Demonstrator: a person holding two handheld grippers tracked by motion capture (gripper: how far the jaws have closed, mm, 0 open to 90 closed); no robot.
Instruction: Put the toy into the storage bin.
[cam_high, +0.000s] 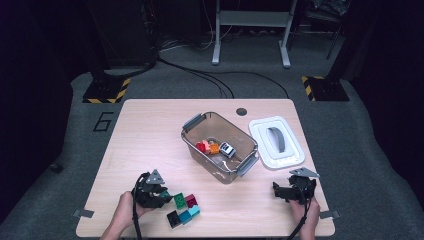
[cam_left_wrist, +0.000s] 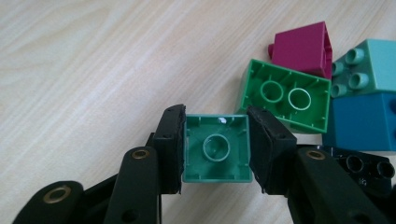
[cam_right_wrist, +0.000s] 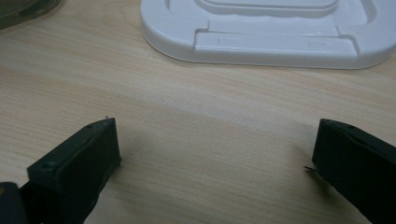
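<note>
Small green brick (cam_left_wrist: 216, 150) (no legible marking) between left gripper (cam_left_wrist: 215, 149) jaws.

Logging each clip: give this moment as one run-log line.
left tongs: shut on small green brick | right tongs: open, over table | bin: open, lid beside
</note>
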